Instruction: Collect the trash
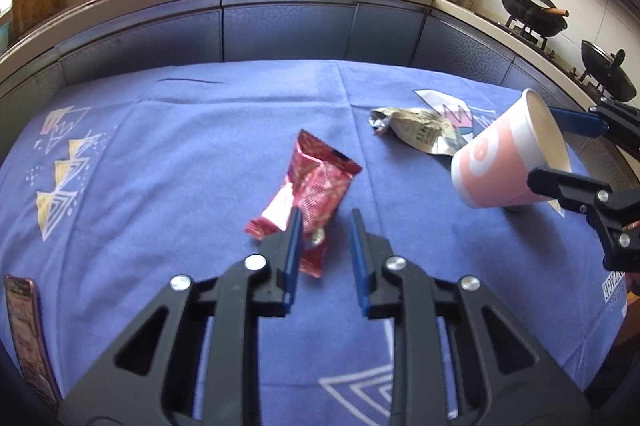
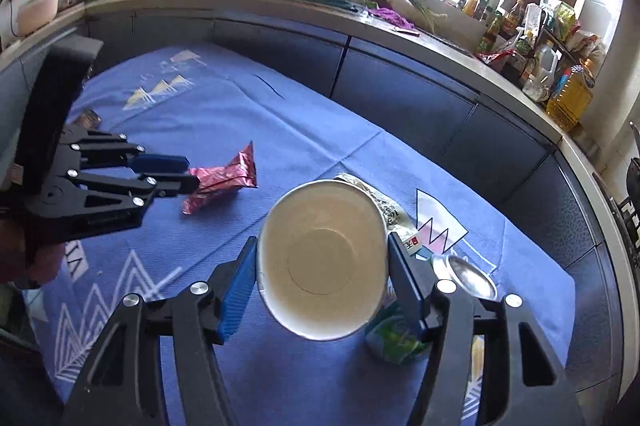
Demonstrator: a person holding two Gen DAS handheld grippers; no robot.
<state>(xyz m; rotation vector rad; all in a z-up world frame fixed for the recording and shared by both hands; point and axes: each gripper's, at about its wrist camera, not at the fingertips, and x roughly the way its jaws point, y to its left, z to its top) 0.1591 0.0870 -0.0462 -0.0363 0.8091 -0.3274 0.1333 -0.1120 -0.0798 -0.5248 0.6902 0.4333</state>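
Note:
A red foil wrapper (image 1: 316, 182) lies crumpled on the blue tablecloth (image 1: 160, 186). My left gripper (image 1: 325, 216) is over its near end. The wrapper rests against the left pad, and cloth shows between it and the right pad, so the jaws are open but narrow. From the right wrist view, the left gripper (image 2: 191, 171) has its tips at the red wrapper (image 2: 224, 178). My right gripper (image 2: 322, 238) is shut on a pink-and-white paper cup (image 2: 320, 258), which is squeezed oval, empty and tilted above the table. The left wrist view shows that cup (image 1: 492, 166) in the right gripper (image 1: 548, 150).
A silvery-green snack wrapper (image 1: 416, 134) lies behind the cup, and a green can (image 2: 394, 336) with a shiny end (image 2: 468, 276) lies under it. A phone (image 1: 24, 326) sits at the table's left edge. Dark cabinets (image 1: 288, 30) and a cluttered counter run behind, with woks (image 1: 532, 10) at right.

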